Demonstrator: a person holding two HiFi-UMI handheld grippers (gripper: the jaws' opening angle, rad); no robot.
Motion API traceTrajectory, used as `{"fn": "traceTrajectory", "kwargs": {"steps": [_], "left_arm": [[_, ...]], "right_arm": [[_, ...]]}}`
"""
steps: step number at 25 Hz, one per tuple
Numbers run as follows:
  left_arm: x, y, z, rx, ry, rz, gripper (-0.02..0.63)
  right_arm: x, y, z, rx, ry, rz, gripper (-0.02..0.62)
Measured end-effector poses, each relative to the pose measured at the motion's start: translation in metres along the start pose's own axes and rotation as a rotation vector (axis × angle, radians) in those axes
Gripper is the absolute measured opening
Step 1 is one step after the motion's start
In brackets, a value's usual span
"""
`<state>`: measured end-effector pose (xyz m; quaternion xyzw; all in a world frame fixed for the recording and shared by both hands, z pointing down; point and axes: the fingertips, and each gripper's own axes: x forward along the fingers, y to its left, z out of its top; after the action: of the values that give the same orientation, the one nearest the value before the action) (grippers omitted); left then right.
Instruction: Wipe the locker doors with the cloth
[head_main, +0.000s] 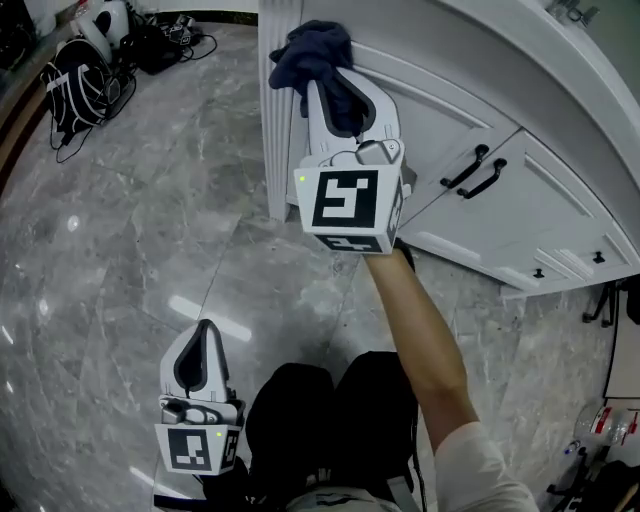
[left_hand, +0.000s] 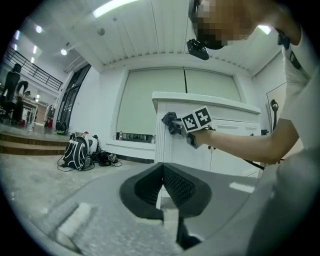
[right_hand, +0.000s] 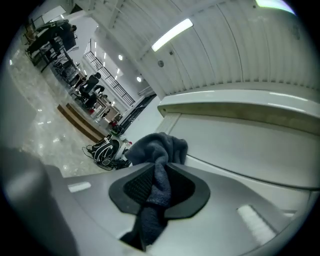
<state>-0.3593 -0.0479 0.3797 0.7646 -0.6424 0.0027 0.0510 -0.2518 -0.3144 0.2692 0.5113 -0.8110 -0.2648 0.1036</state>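
While wiping appears to be starting, the right gripper (head_main: 338, 98), jaws clamped on the blue cloth (head_main: 312, 50), holds it at the upper corner of the white locker door (head_main: 440, 125). The left gripper (head_main: 205, 335) hangs low, closed and empty. Next: firm sweeps across the panel.

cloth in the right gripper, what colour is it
The cloth is a plain dark navy blue, best seen in the right gripper view.

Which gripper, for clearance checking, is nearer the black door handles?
Right. The right gripper, shut on the cloth, is at the locker door near the handles; the left gripper is over the floor.
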Motion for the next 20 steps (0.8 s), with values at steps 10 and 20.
{"fn": "traceTrajectory", "kwargs": {"steps": [10,20], "left_arm": [[-0.001,-0.004,-0.014,-0.013,0.0,-0.011,0.002],[0.004,-0.011,-0.012,0.011,0.03,-0.016,0.002]], "right_arm": [[-0.054,-0.078,-0.038,-0.05,0.074,-0.19,0.066],[-0.086,-0.119,-0.063,0.043,0.154,-0.301,0.066]]}}
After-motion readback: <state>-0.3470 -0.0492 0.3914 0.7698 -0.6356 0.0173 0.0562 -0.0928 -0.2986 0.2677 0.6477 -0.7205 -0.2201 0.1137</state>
